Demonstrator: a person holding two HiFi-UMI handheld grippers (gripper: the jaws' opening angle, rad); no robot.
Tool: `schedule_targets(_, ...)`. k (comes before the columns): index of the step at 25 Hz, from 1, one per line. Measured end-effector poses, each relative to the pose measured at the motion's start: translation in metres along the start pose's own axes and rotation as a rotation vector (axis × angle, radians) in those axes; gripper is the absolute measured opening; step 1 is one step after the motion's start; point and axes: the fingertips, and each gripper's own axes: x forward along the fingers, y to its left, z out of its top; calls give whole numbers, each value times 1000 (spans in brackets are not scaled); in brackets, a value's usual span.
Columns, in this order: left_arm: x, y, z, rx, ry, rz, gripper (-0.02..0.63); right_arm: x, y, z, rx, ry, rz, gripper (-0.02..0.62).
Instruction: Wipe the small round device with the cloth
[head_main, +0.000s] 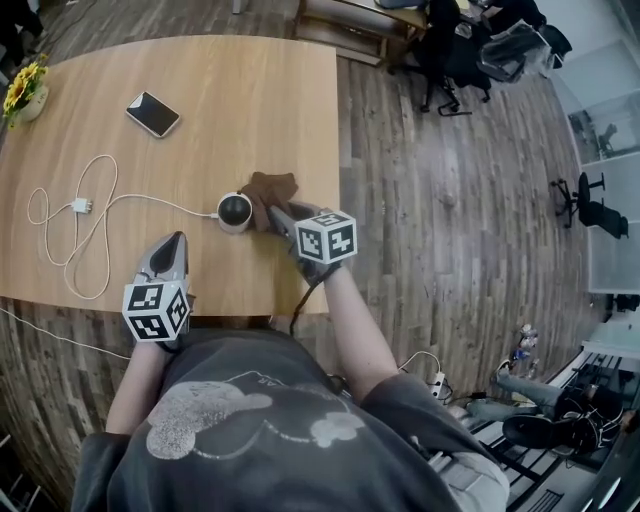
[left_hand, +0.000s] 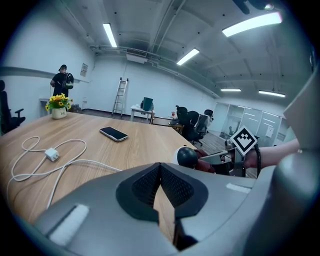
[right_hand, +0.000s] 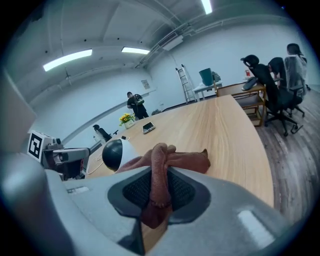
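The right gripper pinches a fold of the brown cloth, which touches the small round device near the table's right edge. The left gripper rests nearer, pressed together and empty. Recommended: wipe around the dome with light pressure, without dragging its cable.

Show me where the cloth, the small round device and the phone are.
cloth (head_main: 270, 187), head view, its brown folds
small round device (head_main: 235, 210), head view, its dark front
phone (head_main: 152, 114), head view, screen middle
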Motion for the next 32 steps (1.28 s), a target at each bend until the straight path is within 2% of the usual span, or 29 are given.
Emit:
schedule_targets(5, -14, -8, 10, -1, -41, 30, 18, -49, 2, 11, 45, -147, -4, 64)
schedule_targets(9, -36, -17, 26, 16, -95, 63, 18, -86, 5, 11, 105, -262, 32, 64)
schedule_targets(12, -46, -21, 38, 10, -133, 87, 18, -104, 2, -4, 179, -290, 55, 64)
schedule_targets(14, -48, -25, 45, 13, -153, 90, 18, -111, -1, -14, 193, -284, 44, 64)
schedule_targets(19, -49, -42, 36, 37, -144, 24, 18, -139, -3, -43, 195, -276, -26, 64)
schedule_targets(25, -61, -40, 2, 62, -94, -57, 18, -159, 31, -70, 193, -291, -78, 64)
schedule_targets(28, -80, -33, -18, 74, -75, -102, 18, -166, 59, -87, 206, -313, -112, 64)
schedule_targets(32, -114, -12, -46, 72, -48, -128, 18, -162, 116, -113, 185, -308, -107, 64)
